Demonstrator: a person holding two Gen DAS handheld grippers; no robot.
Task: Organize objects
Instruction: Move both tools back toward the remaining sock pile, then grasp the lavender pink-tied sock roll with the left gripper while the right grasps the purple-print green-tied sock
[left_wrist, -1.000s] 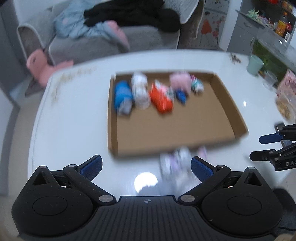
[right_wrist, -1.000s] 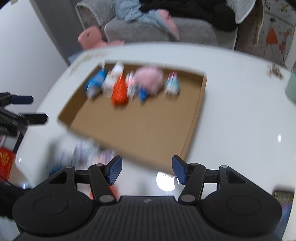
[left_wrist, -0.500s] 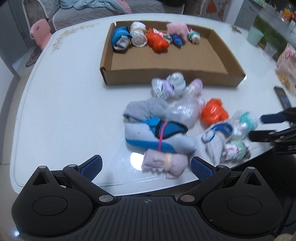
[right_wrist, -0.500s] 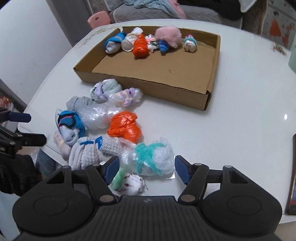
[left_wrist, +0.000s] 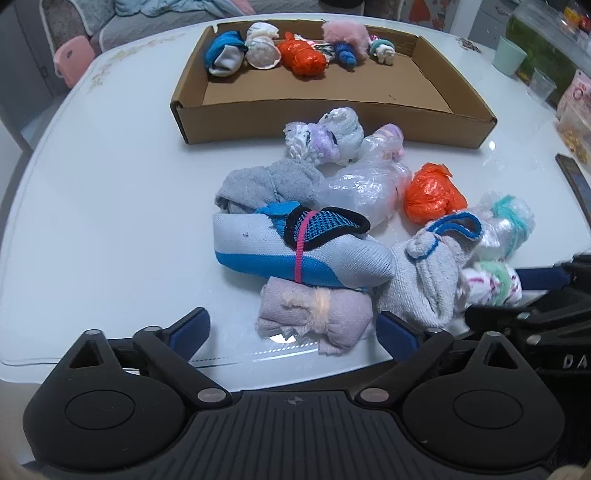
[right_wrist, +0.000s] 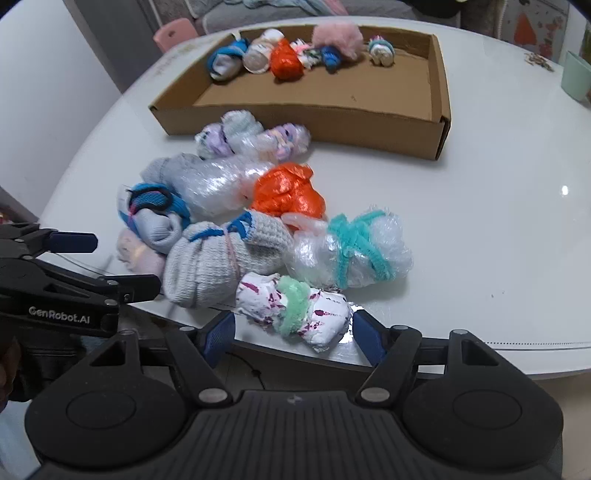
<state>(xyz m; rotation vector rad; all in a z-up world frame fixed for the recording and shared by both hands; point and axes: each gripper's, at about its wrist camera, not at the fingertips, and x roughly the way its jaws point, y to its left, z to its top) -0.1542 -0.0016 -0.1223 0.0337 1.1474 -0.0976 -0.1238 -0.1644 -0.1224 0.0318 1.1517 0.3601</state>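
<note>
A pile of rolled sock bundles lies on the white table (left_wrist: 110, 221) in front of a cardboard box (left_wrist: 332, 122) that holds several more bundles along its far wall. My left gripper (left_wrist: 295, 330) hangs over the near table edge. Its jaws are closing around a lilac rolled bundle (left_wrist: 314, 317), and the pads stand clear of it. My right gripper (right_wrist: 293, 334) straddles a white bundle with purple specks and a green band (right_wrist: 295, 306), with its pads close beside it and no visible squeeze. Each gripper shows at the other view's edge: left gripper (right_wrist: 122, 262), right gripper (left_wrist: 509, 295).
A blue-and-grey sock bundle (left_wrist: 295, 251), an orange bundle (left_wrist: 432, 199) and plastic-wrapped bundles crowd the pile. A mint cup (left_wrist: 509, 55), snack packets (left_wrist: 576, 99) and a phone (left_wrist: 576, 181) sit on the table's right side. A pink stool (left_wrist: 70, 59) and a sofa stand beyond the table.
Both grippers have sunk and drawn back from over the box to the pile at the near table edge. The right fingers stand slightly wider apart than before.
</note>
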